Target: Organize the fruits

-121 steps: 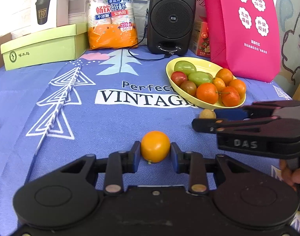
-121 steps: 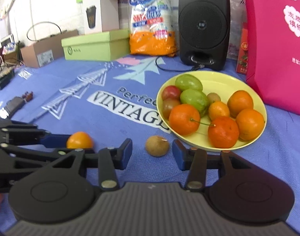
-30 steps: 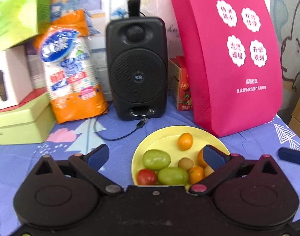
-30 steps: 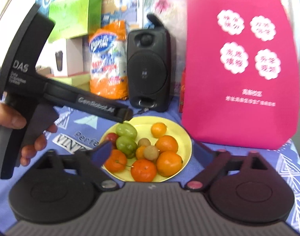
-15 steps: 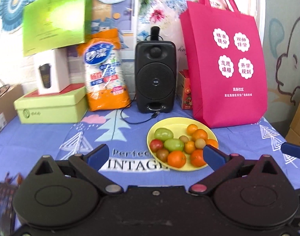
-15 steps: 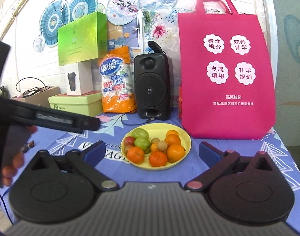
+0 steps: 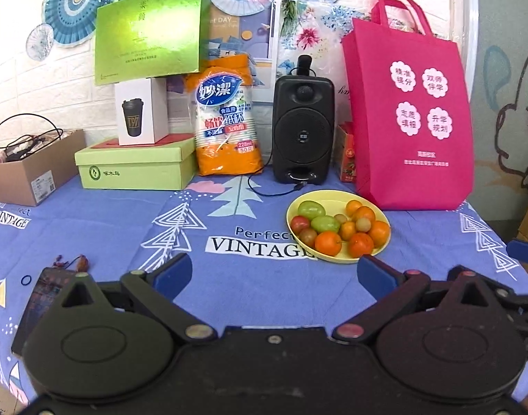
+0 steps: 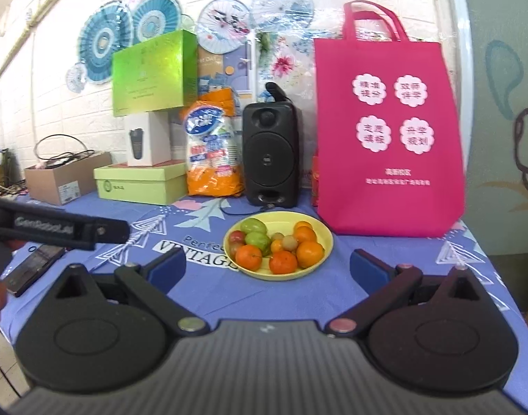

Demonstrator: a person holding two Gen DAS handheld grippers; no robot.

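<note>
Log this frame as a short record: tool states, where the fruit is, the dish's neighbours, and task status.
left tool: open, empty, back from the dish
right tool: open, empty, back from the dish
fruit: orange, green and red pieces piled together in the yellow dish
loose fruit on blue tablecloth: none visible
behind dish: black speaker, pink tote bag
left side of cloth: phone
task status: appears complete, all visible fruit in the dish

White brick wall (image 7: 49, 79) behind the table, covered in blue paper fans (image 7: 73, 3) and little parasols (image 8: 226, 24). Blue printed tablecloth (image 7: 125, 228) reads "Perfect VINTAGE". Right of the wall there's a teal cartoon mural (image 7: 506, 110).
</note>
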